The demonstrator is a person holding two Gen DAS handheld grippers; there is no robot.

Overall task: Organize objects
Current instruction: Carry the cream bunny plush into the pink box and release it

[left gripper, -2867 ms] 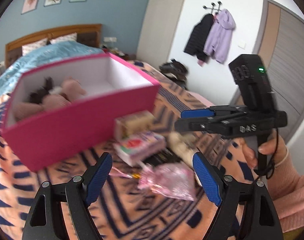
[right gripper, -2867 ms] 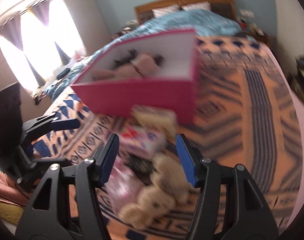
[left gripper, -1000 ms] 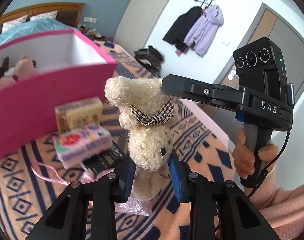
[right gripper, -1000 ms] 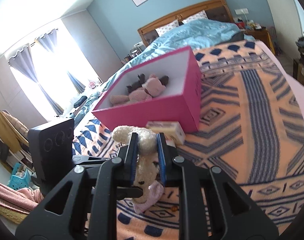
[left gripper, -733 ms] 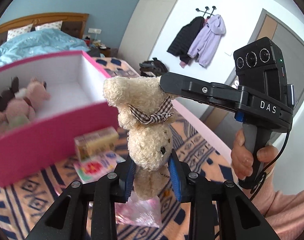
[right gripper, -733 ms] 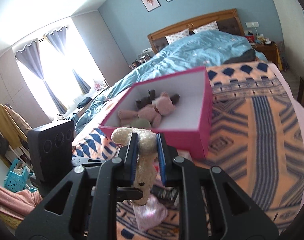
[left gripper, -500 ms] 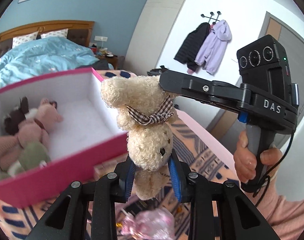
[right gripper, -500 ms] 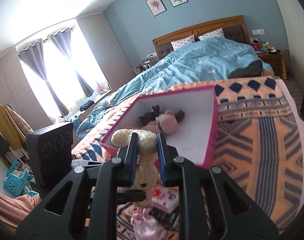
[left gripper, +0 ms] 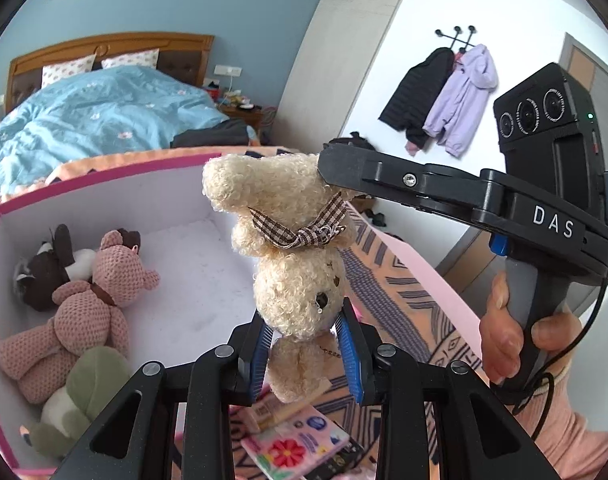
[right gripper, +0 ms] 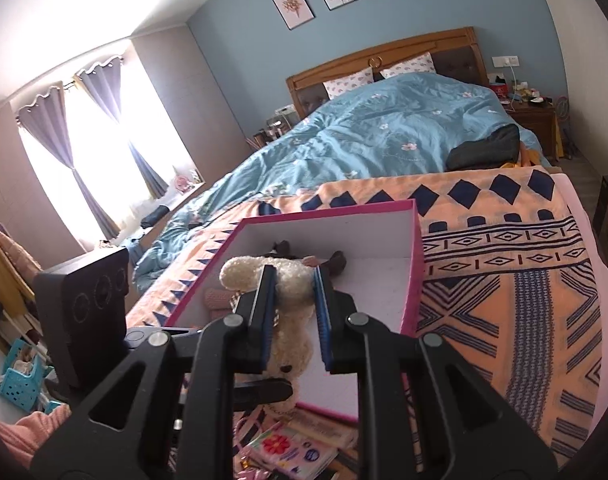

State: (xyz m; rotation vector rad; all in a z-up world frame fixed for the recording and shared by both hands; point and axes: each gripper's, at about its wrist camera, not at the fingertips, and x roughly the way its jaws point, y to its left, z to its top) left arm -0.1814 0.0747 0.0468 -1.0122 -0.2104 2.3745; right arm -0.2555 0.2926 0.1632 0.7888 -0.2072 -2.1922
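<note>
A cream curly teddy bear (left gripper: 296, 280) with a checked bow hangs upside down in the air. My left gripper (left gripper: 304, 312) is shut on its head, and my right gripper (left gripper: 332, 168) is shut on its upper end. In the right wrist view the right gripper (right gripper: 293, 276) clamps the bear (right gripper: 240, 272), with the left gripper (right gripper: 282, 390) below by the head. The bear hangs over the open pink box (left gripper: 104, 172) near its front wall (right gripper: 418, 260). Inside lie a pink knitted bear (left gripper: 92, 300), a dark brown toy (left gripper: 48, 272) and a green-and-white toy (left gripper: 84, 392).
Below the grippers, in front of the box, lie a pink flowered packet (left gripper: 296, 448) and a small carton (left gripper: 272, 412) on the orange patterned blanket (right gripper: 504, 280). A blue duvet (right gripper: 384, 140) covers the far bed. A person's hand (left gripper: 504, 344) grips the right gripper's handle.
Both grippers have carried the bear up and forward, from above the loose items in front of the box to over its open top. Both stayed shut on the bear.
</note>
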